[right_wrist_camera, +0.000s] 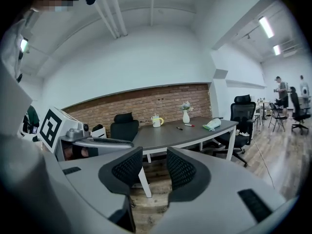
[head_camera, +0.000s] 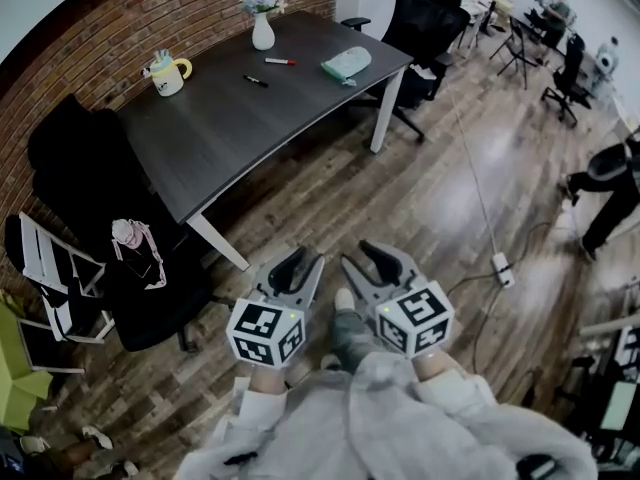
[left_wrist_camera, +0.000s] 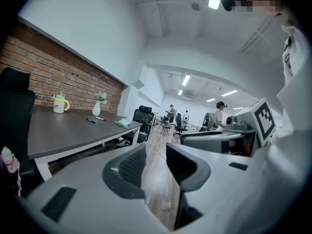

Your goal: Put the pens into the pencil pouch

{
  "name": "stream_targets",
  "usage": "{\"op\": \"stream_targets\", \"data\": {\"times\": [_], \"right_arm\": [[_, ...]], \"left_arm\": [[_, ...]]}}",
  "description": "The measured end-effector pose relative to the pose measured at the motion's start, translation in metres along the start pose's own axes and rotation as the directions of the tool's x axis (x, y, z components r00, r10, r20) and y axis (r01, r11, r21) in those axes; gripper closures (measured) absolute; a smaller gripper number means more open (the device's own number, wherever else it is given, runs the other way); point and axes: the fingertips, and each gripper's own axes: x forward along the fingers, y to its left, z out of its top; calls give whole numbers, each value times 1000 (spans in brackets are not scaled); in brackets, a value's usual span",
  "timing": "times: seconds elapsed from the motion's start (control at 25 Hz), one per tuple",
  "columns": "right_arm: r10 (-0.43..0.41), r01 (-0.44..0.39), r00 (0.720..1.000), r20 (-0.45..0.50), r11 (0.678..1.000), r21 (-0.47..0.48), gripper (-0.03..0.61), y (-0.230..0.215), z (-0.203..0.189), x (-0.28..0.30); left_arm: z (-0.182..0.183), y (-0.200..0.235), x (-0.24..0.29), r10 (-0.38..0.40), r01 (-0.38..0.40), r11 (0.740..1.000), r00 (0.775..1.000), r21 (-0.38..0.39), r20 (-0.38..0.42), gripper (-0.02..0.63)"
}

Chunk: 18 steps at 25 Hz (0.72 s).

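A red pen (head_camera: 280, 61) and a black pen (head_camera: 256, 81) lie on the dark table (head_camera: 230, 138), far ahead of me. The pale green pencil pouch (head_camera: 347, 63) rests near the table's right end. My left gripper (head_camera: 300, 268) and right gripper (head_camera: 368, 261) hang side by side over the wood floor, well short of the table, both open and empty. In the left gripper view the pens (left_wrist_camera: 95, 119) and pouch (left_wrist_camera: 123, 123) show small beyond the left gripper (left_wrist_camera: 156, 165). In the right gripper view the right gripper (right_wrist_camera: 155, 168) faces the table with the pens (right_wrist_camera: 184, 126) and the pouch (right_wrist_camera: 212, 125).
A yellow-handled mug (head_camera: 170, 74) and a white vase (head_camera: 262, 30) stand on the table. Black office chairs (head_camera: 110, 228) sit at its near left and far right (head_camera: 425, 23). A power strip (head_camera: 502, 268) with its cable lies on the floor at the right. A person (head_camera: 610, 183) stands further right.
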Motion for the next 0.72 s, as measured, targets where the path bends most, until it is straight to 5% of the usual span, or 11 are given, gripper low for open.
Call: {"op": "stream_targets", "data": {"times": [0.72], "right_arm": [[66, -65, 998, 25, 998, -19, 446, -150, 80, 133]], "left_arm": [[85, 100, 163, 70, -70, 997, 998, 17, 8, 502]]}}
